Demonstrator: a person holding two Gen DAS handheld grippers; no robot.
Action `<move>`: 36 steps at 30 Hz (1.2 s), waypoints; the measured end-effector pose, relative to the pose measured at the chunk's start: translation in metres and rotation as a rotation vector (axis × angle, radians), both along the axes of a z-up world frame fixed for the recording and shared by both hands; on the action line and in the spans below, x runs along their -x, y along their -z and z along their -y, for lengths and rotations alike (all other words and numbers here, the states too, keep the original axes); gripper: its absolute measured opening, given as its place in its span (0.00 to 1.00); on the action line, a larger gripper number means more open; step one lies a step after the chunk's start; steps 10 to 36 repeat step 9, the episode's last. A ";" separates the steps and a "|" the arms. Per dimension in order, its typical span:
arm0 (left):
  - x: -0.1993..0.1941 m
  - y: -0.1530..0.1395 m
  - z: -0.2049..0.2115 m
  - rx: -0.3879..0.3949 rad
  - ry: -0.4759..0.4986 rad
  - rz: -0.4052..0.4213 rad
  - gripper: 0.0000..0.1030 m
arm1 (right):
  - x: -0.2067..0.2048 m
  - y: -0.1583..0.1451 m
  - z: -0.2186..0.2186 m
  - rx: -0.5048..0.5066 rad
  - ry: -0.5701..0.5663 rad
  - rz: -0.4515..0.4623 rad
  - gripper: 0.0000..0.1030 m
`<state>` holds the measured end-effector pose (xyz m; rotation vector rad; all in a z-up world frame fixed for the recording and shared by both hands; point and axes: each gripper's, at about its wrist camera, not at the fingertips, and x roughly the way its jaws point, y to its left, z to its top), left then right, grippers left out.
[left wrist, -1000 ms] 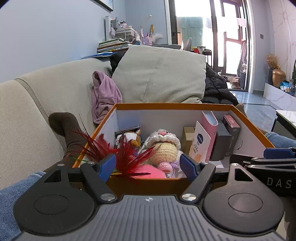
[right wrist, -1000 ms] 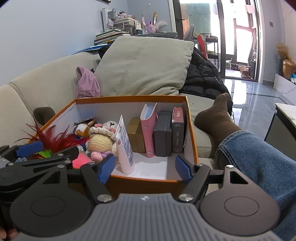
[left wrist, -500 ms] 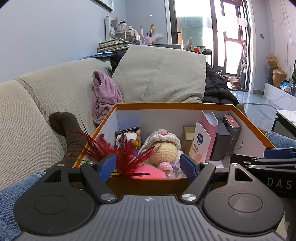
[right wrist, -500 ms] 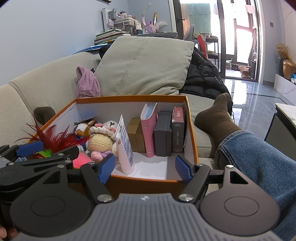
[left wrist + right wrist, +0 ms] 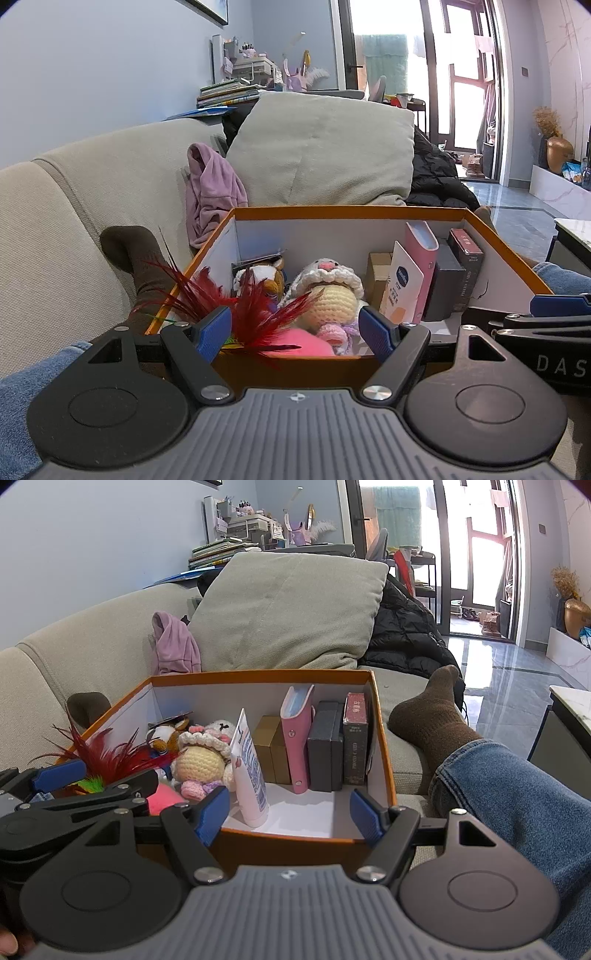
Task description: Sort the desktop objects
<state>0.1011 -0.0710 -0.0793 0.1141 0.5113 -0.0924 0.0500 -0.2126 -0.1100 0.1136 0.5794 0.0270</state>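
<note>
An orange-rimmed cardboard box point(image 5: 332, 212) point(image 5: 258, 675) stands on the sofa between a person's legs. Inside lie a red feather toy point(image 5: 255, 310) point(image 5: 107, 755), a crocheted doll point(image 5: 328, 295) point(image 5: 201, 762), a small plush point(image 5: 264, 275), a white lotion tube point(image 5: 400, 284) point(image 5: 251, 771), a pink notebook point(image 5: 424, 254) point(image 5: 297, 731) and dark boxes point(image 5: 340, 738). My left gripper point(image 5: 295, 332) hovers open just before the box's near wall, nothing between its fingers. My right gripper point(image 5: 290, 816) is open as well, beside it at the right half of the box.
A beige sofa point(image 5: 92, 184) with a grey cushion point(image 5: 325, 147), a lilac garment point(image 5: 210, 192) and a black jacket point(image 5: 402, 631) lies behind the box. A person's socked feet point(image 5: 432, 712) point(image 5: 129, 251) and jeans-clad leg point(image 5: 517, 794) flank it. A tiled floor point(image 5: 509, 690) is to the right.
</note>
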 end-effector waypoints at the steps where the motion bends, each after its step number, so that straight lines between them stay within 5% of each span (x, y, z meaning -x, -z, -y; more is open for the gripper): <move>1: 0.000 0.000 0.000 0.000 0.000 0.000 0.86 | 0.000 0.000 0.000 0.000 0.000 -0.001 0.71; 36: 0.000 -0.001 0.000 -0.003 -0.002 0.001 0.87 | 0.000 0.000 0.000 -0.001 -0.001 -0.001 0.71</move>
